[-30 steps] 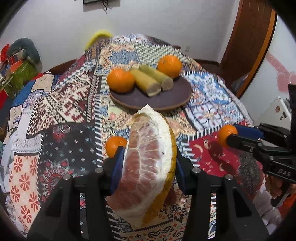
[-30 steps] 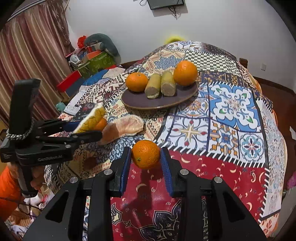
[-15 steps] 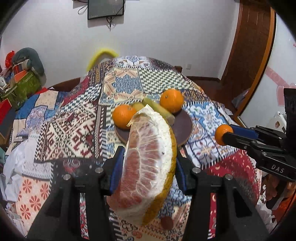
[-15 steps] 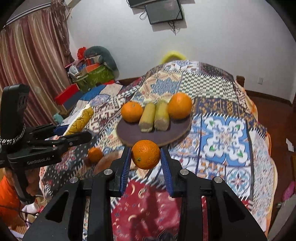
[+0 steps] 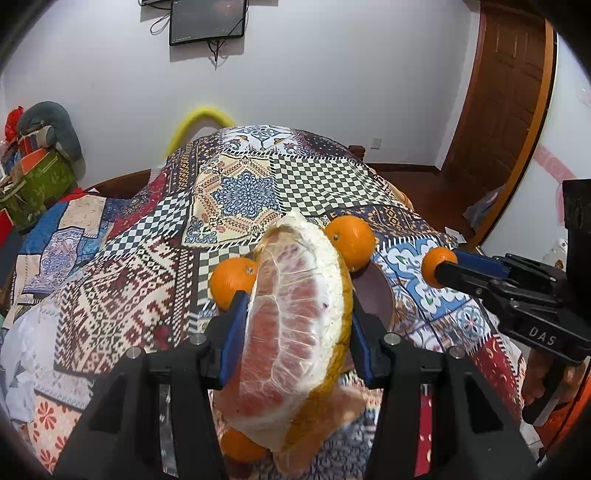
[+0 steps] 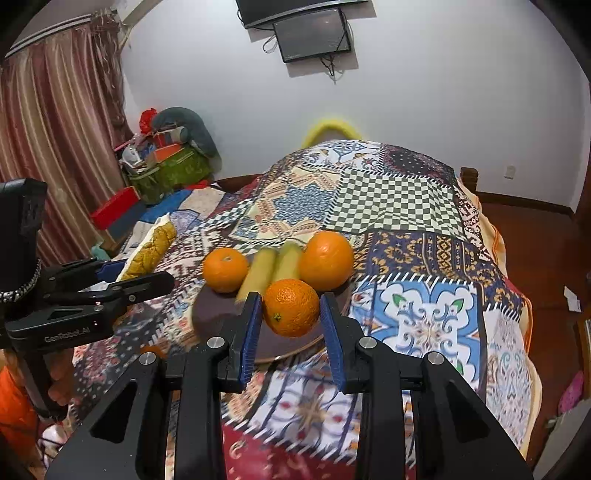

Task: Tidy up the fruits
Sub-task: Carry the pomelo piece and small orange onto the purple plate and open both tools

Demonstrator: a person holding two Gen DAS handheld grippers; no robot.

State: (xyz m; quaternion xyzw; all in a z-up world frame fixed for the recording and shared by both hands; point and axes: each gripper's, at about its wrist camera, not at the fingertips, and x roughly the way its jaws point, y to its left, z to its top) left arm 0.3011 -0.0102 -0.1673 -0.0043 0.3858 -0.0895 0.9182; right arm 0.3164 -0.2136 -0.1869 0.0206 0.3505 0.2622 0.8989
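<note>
My left gripper is shut on a big pomelo wedge with pink flesh and yellow rind, held upright above the patchwork cloth. My right gripper is shut on a small orange, hanging over the near rim of the dark round plate. On the plate lie two oranges and two yellow-green stalk pieces. In the left wrist view the wedge hides most of the plate, and the right gripper shows at the right. In the right wrist view the left gripper is left of the plate.
A small orange and a peeled pomelo piece lie on the patchwork cloth below the wedge. Behind the table are a yellow chair back, a wall screen, stacked boxes at the left and a wooden door at the right.
Both grippers rose and moved forward toward the plate, each keeping its fruit. The plate now sits right behind the held orange, and the loose orange and pomelo piece slid under the left gripper.
</note>
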